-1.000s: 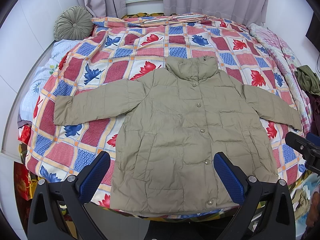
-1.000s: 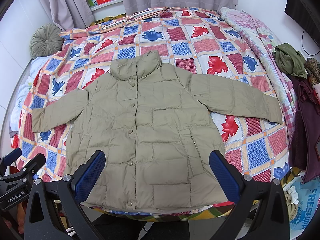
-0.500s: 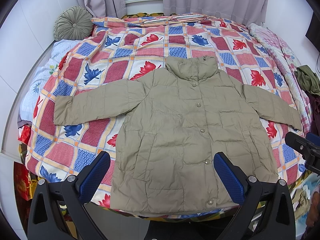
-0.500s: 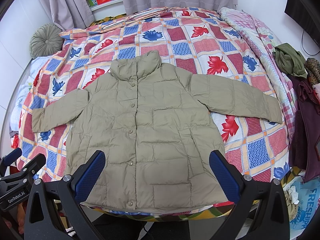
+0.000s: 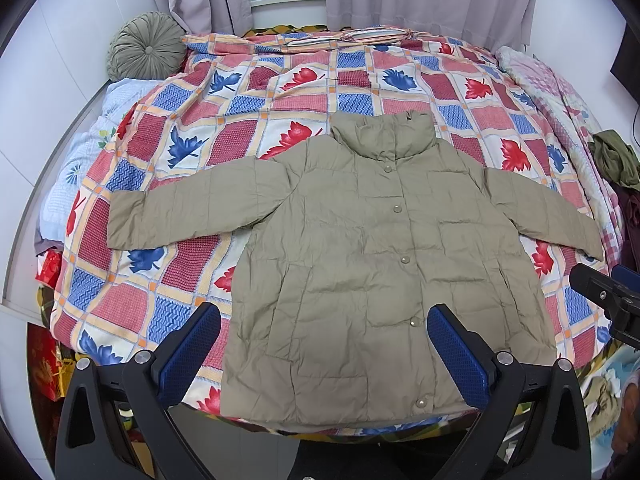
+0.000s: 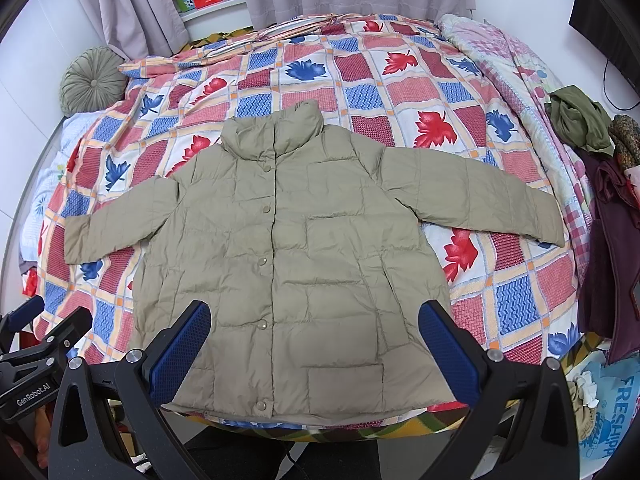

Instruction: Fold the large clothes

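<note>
Left wrist view: patchwork bed (image 5: 248,128), then khaki padded jacket (image 5: 360,264) spread flat on it, front up, snapped shut, sleeves out to both sides, hem at the near edge. Nothing folded yet, by the look of it. Left hand-held gripper (image 5: 324,348) and right hand-held gripper (image 6: 316,348) both spread wide, empty, poised above the hem. Best to pinch a cuff and its shoulder together, carry the sleeve across the chest, flatten trapped air. Readable: "GenRobot.AI" on the neighbouring gripper, "FRESHIPP" on a blue bag (image 6: 616,412).
</note>
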The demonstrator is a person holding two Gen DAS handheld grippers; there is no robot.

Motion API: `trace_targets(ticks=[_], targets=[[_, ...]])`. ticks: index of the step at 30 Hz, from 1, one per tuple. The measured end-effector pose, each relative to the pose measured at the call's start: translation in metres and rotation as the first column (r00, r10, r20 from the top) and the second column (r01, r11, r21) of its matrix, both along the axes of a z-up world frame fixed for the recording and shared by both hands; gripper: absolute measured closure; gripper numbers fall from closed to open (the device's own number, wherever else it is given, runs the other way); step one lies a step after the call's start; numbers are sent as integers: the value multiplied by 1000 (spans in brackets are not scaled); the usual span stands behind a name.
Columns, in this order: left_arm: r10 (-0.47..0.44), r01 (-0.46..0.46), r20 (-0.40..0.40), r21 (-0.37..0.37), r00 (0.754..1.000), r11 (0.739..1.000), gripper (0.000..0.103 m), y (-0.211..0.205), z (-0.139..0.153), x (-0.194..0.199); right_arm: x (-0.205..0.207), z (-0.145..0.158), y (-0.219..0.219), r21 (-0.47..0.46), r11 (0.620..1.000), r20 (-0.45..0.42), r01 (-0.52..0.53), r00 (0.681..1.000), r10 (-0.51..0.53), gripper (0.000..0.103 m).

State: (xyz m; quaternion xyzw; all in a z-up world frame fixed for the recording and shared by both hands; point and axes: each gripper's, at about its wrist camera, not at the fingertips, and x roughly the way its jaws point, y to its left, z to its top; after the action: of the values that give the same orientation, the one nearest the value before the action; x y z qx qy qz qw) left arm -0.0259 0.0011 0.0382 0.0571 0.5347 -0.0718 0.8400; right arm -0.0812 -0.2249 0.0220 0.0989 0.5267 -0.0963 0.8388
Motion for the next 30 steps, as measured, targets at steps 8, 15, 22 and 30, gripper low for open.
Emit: trace_targets(ticks=[8,15,22,30], targets=[[-1,1,0,0,1000,1000,0,0,0,0,0,0,0,0,1000,-1,0,1000,0,0],[1,-1,-3,-2,1000,1000,0,0,-1,-1,0,-1,1,1,1000,-2,1,1000,-1,0],[14,-15,-17,-14,1000,1000,0,13,-10,-1,2,1,4,9,1000,-13,3,1000,-2,0],[48,-49,-43,-28,998,998,0,38,-18,9,4,-10,15,23,1000,-28,-3,1000,4,0]])
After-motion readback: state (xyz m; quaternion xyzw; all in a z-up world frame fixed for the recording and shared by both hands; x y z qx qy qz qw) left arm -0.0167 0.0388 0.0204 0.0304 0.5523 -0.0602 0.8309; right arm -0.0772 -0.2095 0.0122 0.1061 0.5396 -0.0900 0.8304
